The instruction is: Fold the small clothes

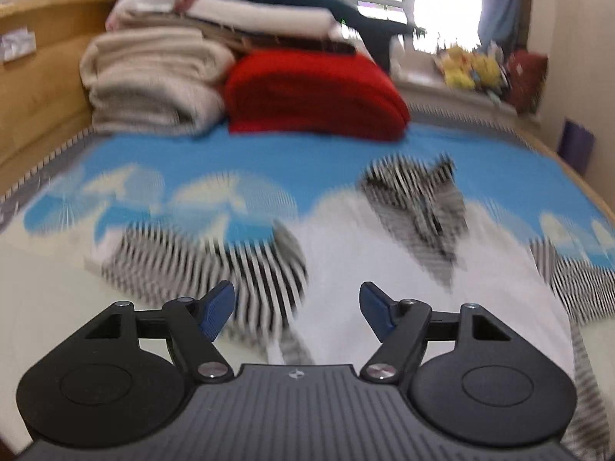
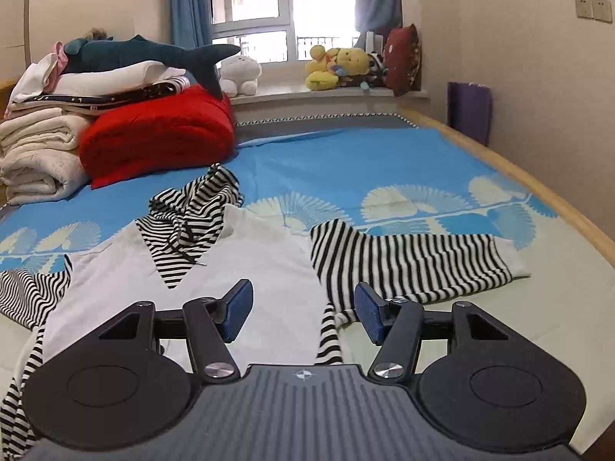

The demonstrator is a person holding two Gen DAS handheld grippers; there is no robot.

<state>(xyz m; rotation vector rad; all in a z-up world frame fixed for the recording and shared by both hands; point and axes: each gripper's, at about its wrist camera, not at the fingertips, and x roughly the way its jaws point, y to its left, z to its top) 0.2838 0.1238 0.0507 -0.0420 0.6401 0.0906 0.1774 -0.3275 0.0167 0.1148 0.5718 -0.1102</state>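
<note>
Hoodie [image 2: 269,269] spread flat on bed [image 2: 346,161], sleeves out, ready for folding; left hand-held gripper [image 1: 296,309] and right hand-held gripper [image 2: 303,313] both open, empty, hovering above.

My pads [image 2: 238,313] ribbed blue rubber-like, arms matt blk plastic, top [image 2: 269,269] soft knit cloth, bed frame [image 2: 538,184] smooth wood

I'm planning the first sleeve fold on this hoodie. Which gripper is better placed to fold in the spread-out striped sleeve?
Right, probably. The right gripper is open, with the flat striped sleeve lying just ahead of its right finger. The left gripper faces the opposite sleeve.
</note>
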